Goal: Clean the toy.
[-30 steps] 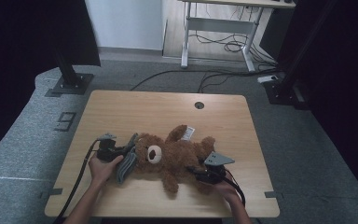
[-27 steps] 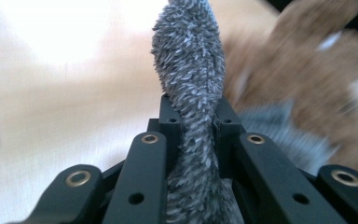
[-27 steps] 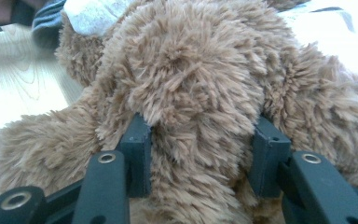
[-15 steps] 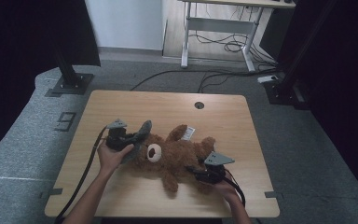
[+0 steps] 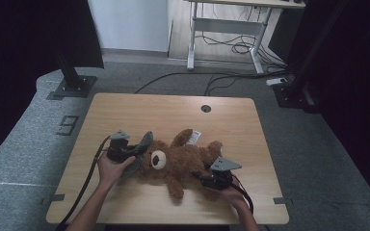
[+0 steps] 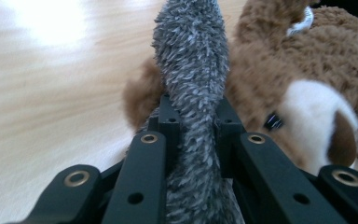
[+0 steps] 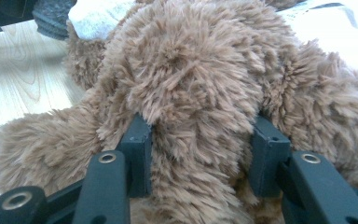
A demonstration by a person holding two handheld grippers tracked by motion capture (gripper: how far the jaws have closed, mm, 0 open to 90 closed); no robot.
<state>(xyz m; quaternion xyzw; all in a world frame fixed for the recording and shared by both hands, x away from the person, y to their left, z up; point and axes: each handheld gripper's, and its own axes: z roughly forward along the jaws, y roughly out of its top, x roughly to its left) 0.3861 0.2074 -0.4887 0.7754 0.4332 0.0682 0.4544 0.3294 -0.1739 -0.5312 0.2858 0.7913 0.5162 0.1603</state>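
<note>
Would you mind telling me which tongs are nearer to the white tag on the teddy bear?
The right tongs. They clamp a limb of the bear, below the tag. The left tongs grip grey plush cloth by the bear's head, farther off.

bear (image 5: pixel 183 161) on table (image 5: pixel 173 110) centre | scarf (image 5: pixel 142 144) at bear's left end

Grey carpet floor (image 5: pixel 313 159), desk (image 5: pixel 231 19) behind.

The high view looks forward and down on the table (image 5: pixel 173 115); each gripper view looks along its jaws, close against the shared teddy bear (image 5: pixel 183 161).
</note>
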